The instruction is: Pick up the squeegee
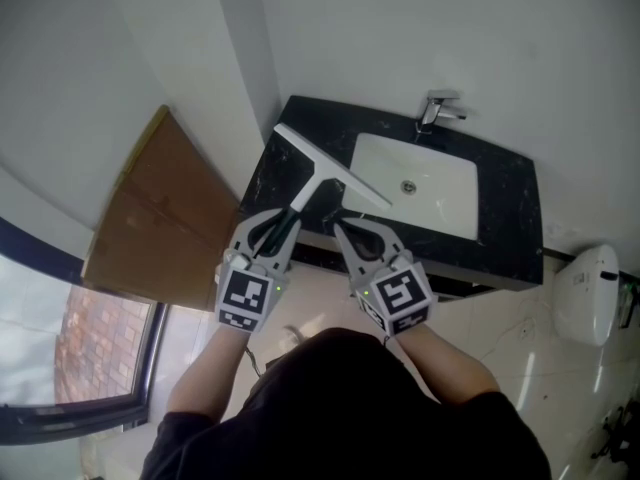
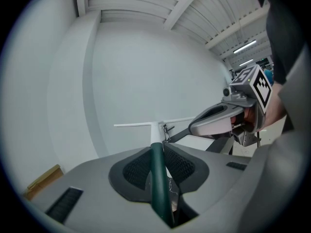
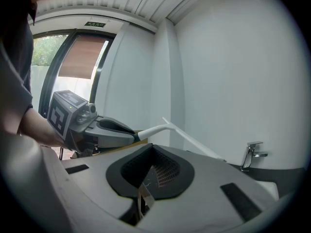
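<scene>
Here the left gripper [image 2: 161,165] is clamped on the dark green handle of the squeegee [image 1: 322,164], likely for a firm lift. Its white blade hangs at frame centre above the black desk [image 1: 510,218], left of the sink [image 1: 440,193]. Just beside, the right gripper [image 1: 345,230] is closed on nothing. The faucet [image 1: 437,111], upper right, seems clear of the way.

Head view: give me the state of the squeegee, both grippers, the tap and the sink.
squeegee: held over the counter, gripped by its handle.
left gripper: shut on the squeegee's handle.
right gripper: jaws together, nothing between them.
tap: no water running.
sink: empty.
</scene>
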Demonstrator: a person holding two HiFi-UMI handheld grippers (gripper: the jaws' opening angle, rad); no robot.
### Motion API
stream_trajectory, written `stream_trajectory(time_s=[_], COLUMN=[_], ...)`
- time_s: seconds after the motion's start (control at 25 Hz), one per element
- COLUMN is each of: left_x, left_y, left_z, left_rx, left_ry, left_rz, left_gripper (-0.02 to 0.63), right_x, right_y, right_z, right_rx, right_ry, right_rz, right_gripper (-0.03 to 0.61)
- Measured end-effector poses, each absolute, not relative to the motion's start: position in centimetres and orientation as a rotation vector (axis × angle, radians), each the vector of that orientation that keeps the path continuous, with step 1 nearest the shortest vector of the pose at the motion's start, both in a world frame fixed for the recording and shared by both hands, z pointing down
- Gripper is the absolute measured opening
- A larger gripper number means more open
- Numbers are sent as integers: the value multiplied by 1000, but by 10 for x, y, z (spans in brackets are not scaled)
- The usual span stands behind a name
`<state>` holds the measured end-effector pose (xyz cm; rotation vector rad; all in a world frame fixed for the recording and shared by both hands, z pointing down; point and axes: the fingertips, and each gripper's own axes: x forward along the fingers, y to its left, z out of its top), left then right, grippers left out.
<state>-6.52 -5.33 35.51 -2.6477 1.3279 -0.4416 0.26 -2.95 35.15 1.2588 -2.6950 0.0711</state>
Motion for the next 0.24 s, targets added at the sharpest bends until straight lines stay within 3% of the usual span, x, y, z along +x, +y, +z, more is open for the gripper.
stream_trajectory(time_s=[0.24], left_x=[-62], left_y=[-52], left_z=[355], left_rx=[-2651], left_ry=[1317], left_rz=[-440], left_gripper=[89], right_x=[4], right_y=[-28], right_z=[353], right_rx=[1261], right_ry=[-2690], right_rz=[69], right_gripper=[6])
